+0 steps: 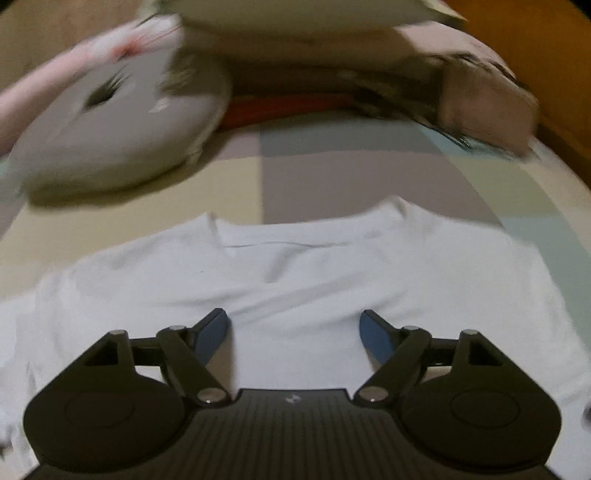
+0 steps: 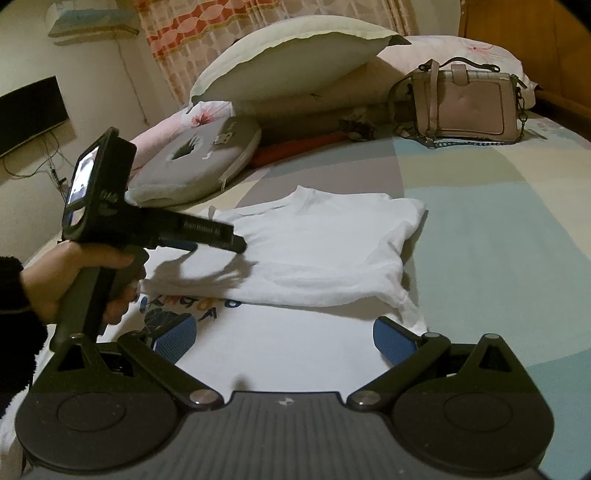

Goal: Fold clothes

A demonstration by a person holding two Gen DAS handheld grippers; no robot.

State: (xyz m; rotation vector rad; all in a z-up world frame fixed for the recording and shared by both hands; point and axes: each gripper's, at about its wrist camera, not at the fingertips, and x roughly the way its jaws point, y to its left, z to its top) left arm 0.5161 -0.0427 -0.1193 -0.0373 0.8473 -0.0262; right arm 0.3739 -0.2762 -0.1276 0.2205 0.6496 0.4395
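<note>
A white T-shirt (image 2: 325, 240) lies on the bed, collar toward the pillows. Its sides are turned in, and an upper layer ends in an edge across the middle. Colourful print shows below that edge at the left. My right gripper (image 2: 284, 328) is open just above the near, lower part of the shirt, with its blue pads (image 2: 393, 338) wide apart. A hand (image 2: 74, 273) holds my left gripper (image 2: 236, 242) over the shirt's left side. The blurred left wrist view shows the left gripper (image 1: 295, 321) open above the white cloth (image 1: 295, 280), nothing pinched between its fingers.
A grey round cushion (image 2: 195, 162), several pillows (image 2: 288, 59) and a pink handbag (image 2: 469, 103) with a chain strap lie at the head of the bed. Something red (image 2: 291, 147) sits under the pillows. The pastel checked sheet (image 2: 498, 221) stretches right of the shirt. A wooden board (image 2: 524, 29) stands at the far right.
</note>
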